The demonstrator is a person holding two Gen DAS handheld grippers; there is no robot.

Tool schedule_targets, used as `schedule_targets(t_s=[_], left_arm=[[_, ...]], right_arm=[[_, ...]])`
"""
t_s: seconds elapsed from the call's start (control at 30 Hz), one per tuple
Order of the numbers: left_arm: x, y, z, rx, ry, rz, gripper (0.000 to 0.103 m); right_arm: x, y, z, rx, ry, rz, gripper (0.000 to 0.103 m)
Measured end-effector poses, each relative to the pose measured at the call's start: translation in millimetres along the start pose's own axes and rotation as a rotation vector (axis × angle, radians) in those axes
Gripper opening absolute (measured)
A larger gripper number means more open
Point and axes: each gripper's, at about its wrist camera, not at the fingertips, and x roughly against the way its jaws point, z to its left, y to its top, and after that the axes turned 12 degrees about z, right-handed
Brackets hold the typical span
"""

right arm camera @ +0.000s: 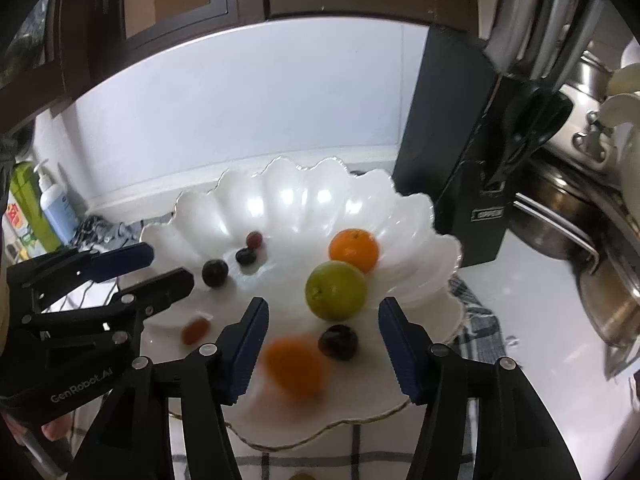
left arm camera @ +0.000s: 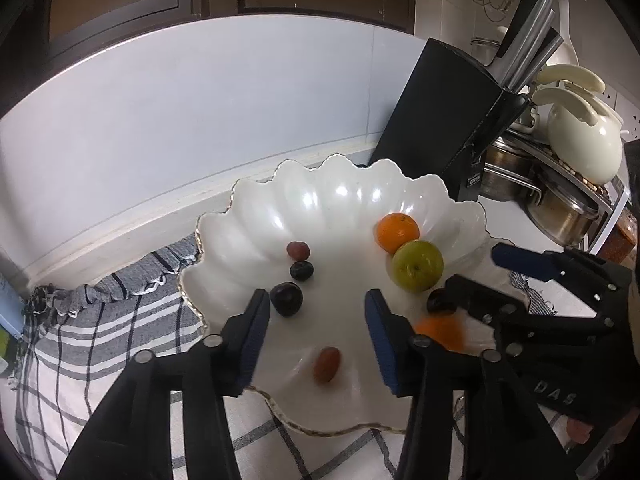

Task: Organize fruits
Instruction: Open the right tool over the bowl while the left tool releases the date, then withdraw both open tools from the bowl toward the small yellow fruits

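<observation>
**Fruit in the white scalloped bowl, both tongs spread above it**

The fruit lies in a wide white bowl with a wavy, gold-edged rim. Toward the far right side sits an orange, touching a green apple just in front of it. Near the middle, three small fruits run in a line: a reddish grape farthest back, a dark grape next, and a larger dark plum nearest. A second dark plum lies in front of the apple, and beside it a blurred second orange. A small reddish-brown fruit rests alone at the near part of the bowl.

The left gripper hangs over the bowl's left half with its fingers apart and nothing between them; its left finger is close beside the larger plum. The right gripper is over the right half, its fingers also spread and empty, with the blurred orange and second plum seen in the gap between them.

The bowl stands on a grey-and-white checked cloth on a white counter. Behind it to the right leans a black knife block, with steel pots and a cream jug beyond. A pump bottle stands at far left.
</observation>
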Motion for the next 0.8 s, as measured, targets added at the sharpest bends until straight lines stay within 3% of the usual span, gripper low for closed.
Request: schedule_targets(t_s=[0.5,0.8], left_arm=[[63.2,-13.6,-12.8,-0.043,0.009,-0.128,0.060],[100.5,-29.7,-23.0,-0.073,-0.005,-0.183,0.064]], right_arm=[[75.8,-21.1,8.2,0.035,-0.051,-0.164,0.058],[115.2,-40.5,3.5,-0.014,-0.064,-0.222,0.058]])
